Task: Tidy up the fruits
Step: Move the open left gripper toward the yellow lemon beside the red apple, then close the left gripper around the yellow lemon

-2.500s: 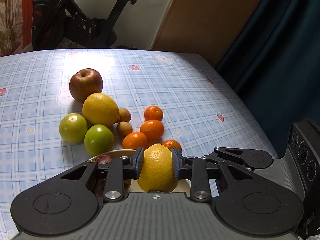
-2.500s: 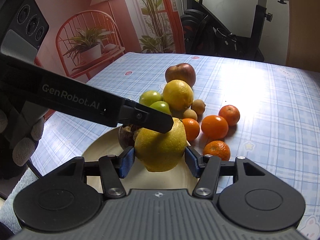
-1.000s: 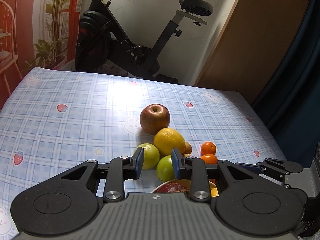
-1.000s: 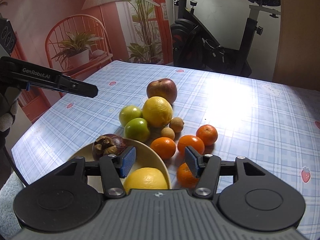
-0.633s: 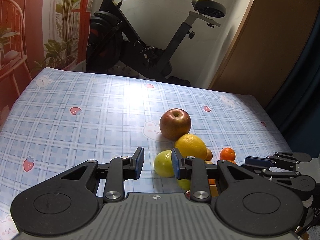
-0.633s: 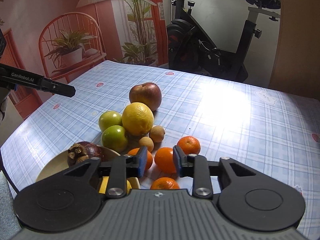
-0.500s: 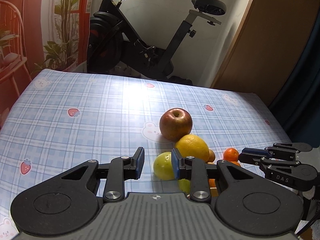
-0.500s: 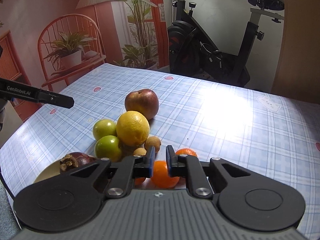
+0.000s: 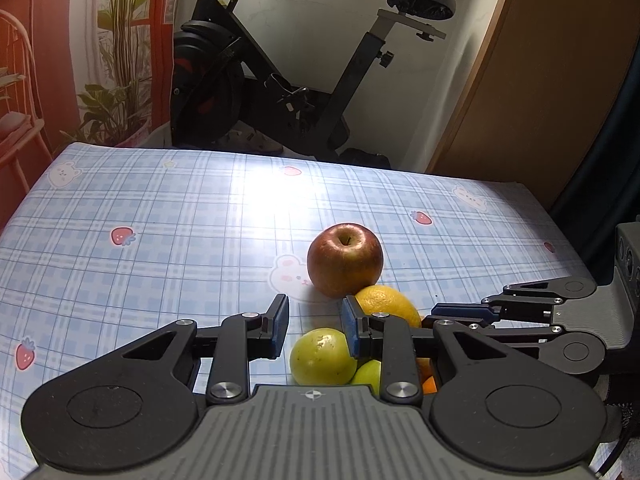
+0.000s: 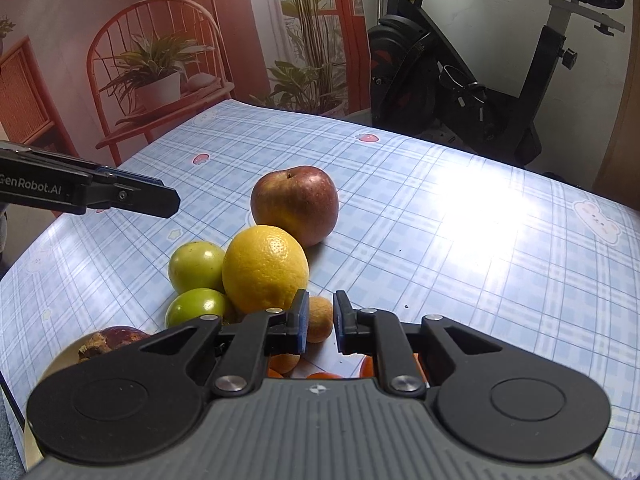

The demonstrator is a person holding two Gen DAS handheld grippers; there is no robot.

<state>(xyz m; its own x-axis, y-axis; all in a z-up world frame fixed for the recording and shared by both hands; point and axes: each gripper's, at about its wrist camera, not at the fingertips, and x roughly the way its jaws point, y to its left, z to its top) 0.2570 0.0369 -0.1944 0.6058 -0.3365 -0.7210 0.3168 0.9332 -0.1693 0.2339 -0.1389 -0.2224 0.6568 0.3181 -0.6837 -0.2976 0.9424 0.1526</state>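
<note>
A red apple (image 10: 295, 203), a yellow orange (image 10: 265, 267), two green fruits (image 10: 196, 266) and a small brown fruit (image 10: 320, 318) lie in a cluster on the table. The apple (image 9: 345, 259) also shows in the left wrist view. My left gripper (image 9: 314, 324) is open and empty above a green fruit (image 9: 322, 356). My right gripper (image 10: 320, 318) has its jaws nearly together and holds nothing, just above the small brown fruit. A mangosteen (image 10: 114, 338) lies on the cream plate (image 10: 68, 354) at lower left. Small oranges (image 10: 322, 374) are mostly hidden under the right gripper.
The table has a blue plaid cloth (image 9: 180, 240). An exercise bike (image 9: 280, 80) stands behind the far edge. A red chair with a potted plant (image 10: 156, 76) stands to the left. A wooden door (image 9: 540, 80) and a dark curtain are at right.
Both grippers let go of a lemon on the plate and rose. The right gripper closed and moved forward over the small fruits. The left gripper stayed open and shifted left.
</note>
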